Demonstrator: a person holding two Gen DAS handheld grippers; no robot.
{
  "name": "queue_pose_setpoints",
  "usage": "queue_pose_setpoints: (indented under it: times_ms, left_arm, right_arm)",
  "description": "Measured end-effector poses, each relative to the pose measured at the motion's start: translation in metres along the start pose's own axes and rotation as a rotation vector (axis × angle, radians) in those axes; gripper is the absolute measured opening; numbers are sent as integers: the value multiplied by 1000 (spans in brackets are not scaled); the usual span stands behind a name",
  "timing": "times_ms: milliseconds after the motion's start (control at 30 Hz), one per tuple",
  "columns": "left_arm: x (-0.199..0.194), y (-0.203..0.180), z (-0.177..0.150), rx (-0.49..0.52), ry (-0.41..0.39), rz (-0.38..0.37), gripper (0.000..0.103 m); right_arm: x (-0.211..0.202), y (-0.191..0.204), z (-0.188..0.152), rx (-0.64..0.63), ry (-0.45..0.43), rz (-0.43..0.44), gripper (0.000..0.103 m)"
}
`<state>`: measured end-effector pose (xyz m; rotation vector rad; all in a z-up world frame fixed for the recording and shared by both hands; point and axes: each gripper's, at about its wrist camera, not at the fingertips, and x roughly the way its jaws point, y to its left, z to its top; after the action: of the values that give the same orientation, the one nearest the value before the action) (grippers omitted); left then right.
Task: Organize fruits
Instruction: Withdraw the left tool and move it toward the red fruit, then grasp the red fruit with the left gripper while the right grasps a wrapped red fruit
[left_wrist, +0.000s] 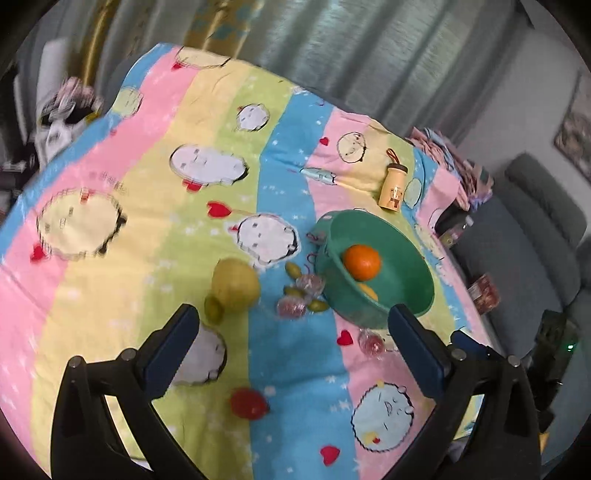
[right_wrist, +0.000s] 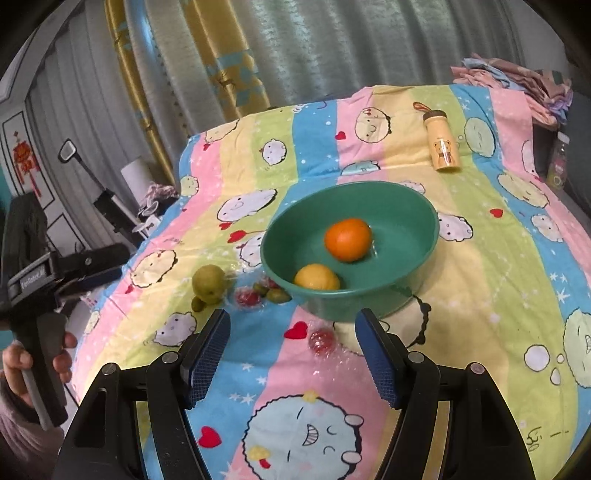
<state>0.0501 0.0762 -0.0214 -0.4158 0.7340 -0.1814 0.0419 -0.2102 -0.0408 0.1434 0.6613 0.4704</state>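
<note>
- Left gripper (left_wrist: 293, 334): jaws wide, nothing between them. Right gripper (right_wrist: 293, 341): jaws part open, empty.
- Bowl (right_wrist: 424, 236) holds an orange (right_wrist: 348, 239) and a yellow fruit (right_wrist: 317, 277); the pear (left_wrist: 235, 283), small green fruits (left_wrist: 213, 309) and wrapped red fruits (left_wrist: 293, 307) lie loose on the bedsheet (left_wrist: 147, 229), left of the bowl.
- Risk: the soft sheet could let the pear roll; the clustered fruits are easily nudged; the bowl is likely to tip if struck.
- Open room left of the pear; the sheet's edge drops away just right of the bowl.
</note>
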Motion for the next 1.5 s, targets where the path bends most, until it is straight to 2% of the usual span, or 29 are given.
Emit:
queue_pose_setpoints:
  times_ms: [67,167,233,400,533,700,867,933,1000,1167,1300,1500]
  left_arm:
    - [-4,6,-9,1,0,-10,103]
    - [-3,6,-28,72,26,-32,103]
    - [3,6,-41,105,73,-2,103]
    - [19,12,-64,114,138,46,102]
    - [30,11,-74,143,146,62,102]
    - [45,6,-78,233,137,130,100]
    - [57,11,-80,238,157,134,85]
    - [60,13,-82,240,162,139,83]
    - [62,14,-83,238,170,132,73]
    - [64,16,-86,229,180,109,63]
    - [65,18,-86,226,184,102,50]
    - [66,18,-87,216,192,73,42]
  right_arm:
    - [-2,-3,-3,3,7,-17,71]
    - [-2,-12,-9,29,31,-40,71]
    - [0,-17,-15,35,53,-56,71]
    - [13,-22,-29,50,105,-56,71]
    - [28,-21,-36,35,134,-62,71]
    - [44,-19,-39,21,149,-56,71]
    - [56,-15,-41,-7,160,-53,71]
    - [61,-14,-40,-9,161,-51,71]
    - [68,-14,-40,-11,169,-54,71]
    - [81,-15,-35,-10,163,-57,71]
    - [93,-14,-28,-17,160,-61,67]
    - [108,-11,-25,-26,178,-65,57]
